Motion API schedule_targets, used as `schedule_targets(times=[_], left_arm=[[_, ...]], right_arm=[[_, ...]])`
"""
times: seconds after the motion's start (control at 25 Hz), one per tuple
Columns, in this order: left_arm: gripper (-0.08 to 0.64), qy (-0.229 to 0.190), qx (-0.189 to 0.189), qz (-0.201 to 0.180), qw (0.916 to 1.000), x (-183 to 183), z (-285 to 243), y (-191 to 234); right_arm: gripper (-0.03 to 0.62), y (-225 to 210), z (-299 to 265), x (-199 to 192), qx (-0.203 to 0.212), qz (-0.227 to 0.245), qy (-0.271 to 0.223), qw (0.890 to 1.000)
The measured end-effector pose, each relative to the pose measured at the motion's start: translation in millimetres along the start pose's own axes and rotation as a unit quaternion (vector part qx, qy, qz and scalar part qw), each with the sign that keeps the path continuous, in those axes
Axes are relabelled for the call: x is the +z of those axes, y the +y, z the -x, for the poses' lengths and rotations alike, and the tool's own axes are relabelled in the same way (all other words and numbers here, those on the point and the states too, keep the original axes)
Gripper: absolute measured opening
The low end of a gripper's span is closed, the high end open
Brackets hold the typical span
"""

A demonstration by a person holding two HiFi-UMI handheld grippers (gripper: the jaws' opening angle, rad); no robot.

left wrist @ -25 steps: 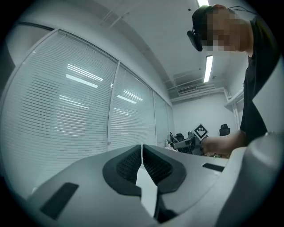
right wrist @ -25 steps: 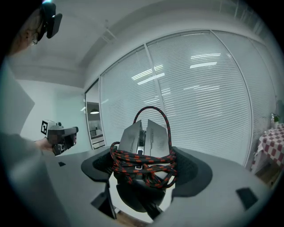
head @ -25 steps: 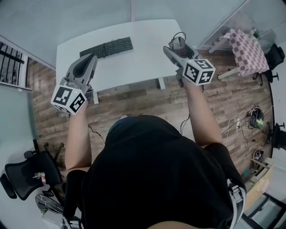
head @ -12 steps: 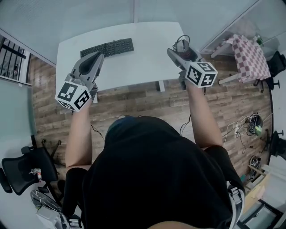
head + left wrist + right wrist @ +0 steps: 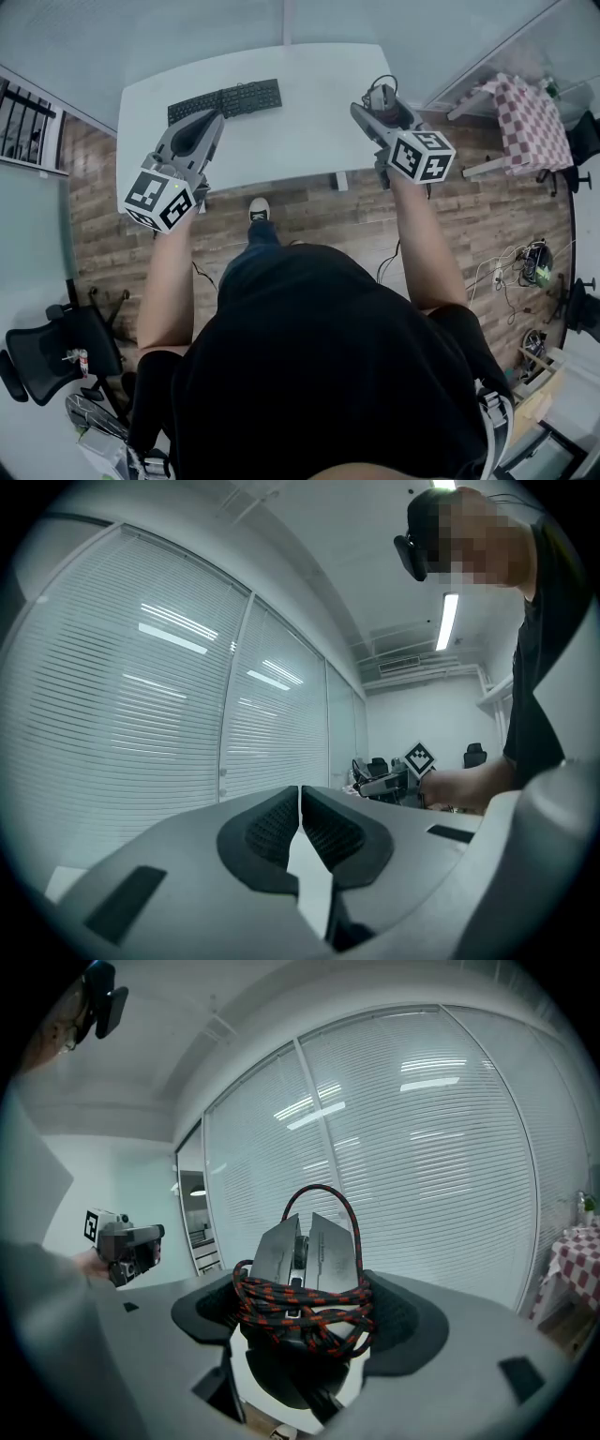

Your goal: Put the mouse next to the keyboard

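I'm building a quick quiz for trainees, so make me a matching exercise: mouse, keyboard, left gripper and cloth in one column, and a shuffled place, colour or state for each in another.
1. mouse
2. keyboard
3. left gripper
4. cloth

a. shut, empty
b. lying on the white table
c. red and white checks
d. held in the right gripper

Pairs: 1-d, 2-b, 3-a, 4-c

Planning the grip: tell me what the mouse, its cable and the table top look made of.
Mouse: apparently hard grey plastic, matte, angular moulded panels. Cable: woven sleeve, seemingly fabric, black with red flecks, visible braid pattern. Table: smooth white top, likely laminate or painted board; even, unmarked surface.
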State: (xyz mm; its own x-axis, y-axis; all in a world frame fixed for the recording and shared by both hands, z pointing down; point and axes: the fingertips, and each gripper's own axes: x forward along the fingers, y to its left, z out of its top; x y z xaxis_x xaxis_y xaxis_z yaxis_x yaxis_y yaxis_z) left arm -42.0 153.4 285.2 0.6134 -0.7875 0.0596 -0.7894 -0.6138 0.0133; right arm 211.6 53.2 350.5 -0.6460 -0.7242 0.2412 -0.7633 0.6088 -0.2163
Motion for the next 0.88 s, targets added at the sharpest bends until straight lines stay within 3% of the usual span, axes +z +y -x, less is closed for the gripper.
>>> schedule_targets(times=[0.88], left_arm=[[0.025,0.000,0.005,0.013,0.9999,-20.2,-51.0,110.2]], right_arm=[[0.385,-33.6,-94.9,14.6,-0.025,-0.007,0.012,1.000]])
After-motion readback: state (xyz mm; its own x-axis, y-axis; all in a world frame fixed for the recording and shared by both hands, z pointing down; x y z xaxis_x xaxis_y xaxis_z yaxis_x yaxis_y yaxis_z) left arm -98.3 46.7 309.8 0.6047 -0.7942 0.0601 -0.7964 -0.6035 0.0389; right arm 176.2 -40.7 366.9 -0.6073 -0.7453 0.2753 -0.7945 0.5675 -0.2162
